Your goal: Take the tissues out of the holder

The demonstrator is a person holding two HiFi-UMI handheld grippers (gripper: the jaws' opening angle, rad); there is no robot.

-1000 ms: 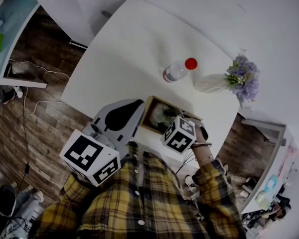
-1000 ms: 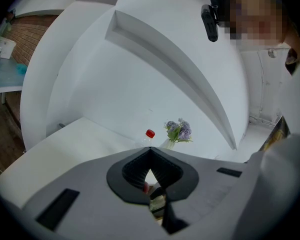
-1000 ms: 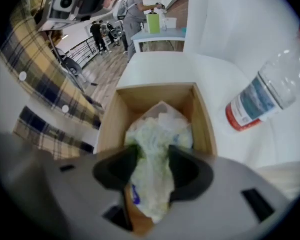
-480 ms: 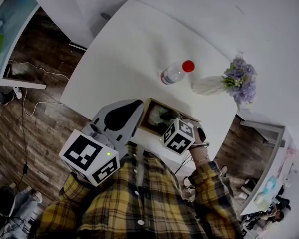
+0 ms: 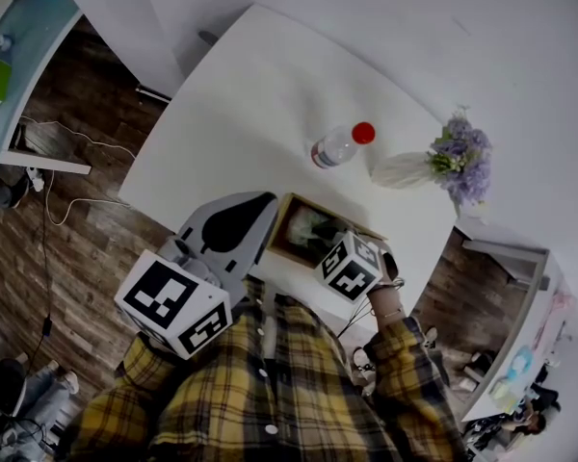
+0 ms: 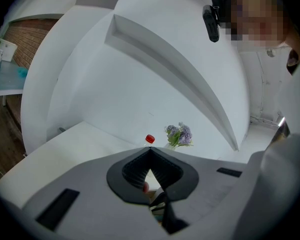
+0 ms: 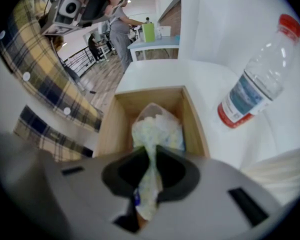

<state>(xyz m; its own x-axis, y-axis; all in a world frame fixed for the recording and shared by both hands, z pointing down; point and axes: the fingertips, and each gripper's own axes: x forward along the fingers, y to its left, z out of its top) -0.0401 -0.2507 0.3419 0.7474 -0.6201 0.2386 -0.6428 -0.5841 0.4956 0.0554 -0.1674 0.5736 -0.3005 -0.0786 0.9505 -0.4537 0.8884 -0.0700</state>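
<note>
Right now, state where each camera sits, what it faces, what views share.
Left gripper view: rides the left gripper, level toward the flowers; jaws together.
Right gripper view: rides the right gripper, down into the holder; jaws just closed on a tissue.
Head view: head-mounted, steeply down at the table; shirt, both grippers show.
All three show the bottle.

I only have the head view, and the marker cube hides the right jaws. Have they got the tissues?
Observer: Yes. The right gripper, in its own view, has just been closing its jaws, and they pinch the top of the tissues.
Operator: Are they out of the holder?
Observer: No, the bulk sits inside the wooden holder.
Operator: And the left?
Observer: The left gripper is shut, with nothing between its jaws.
</note>
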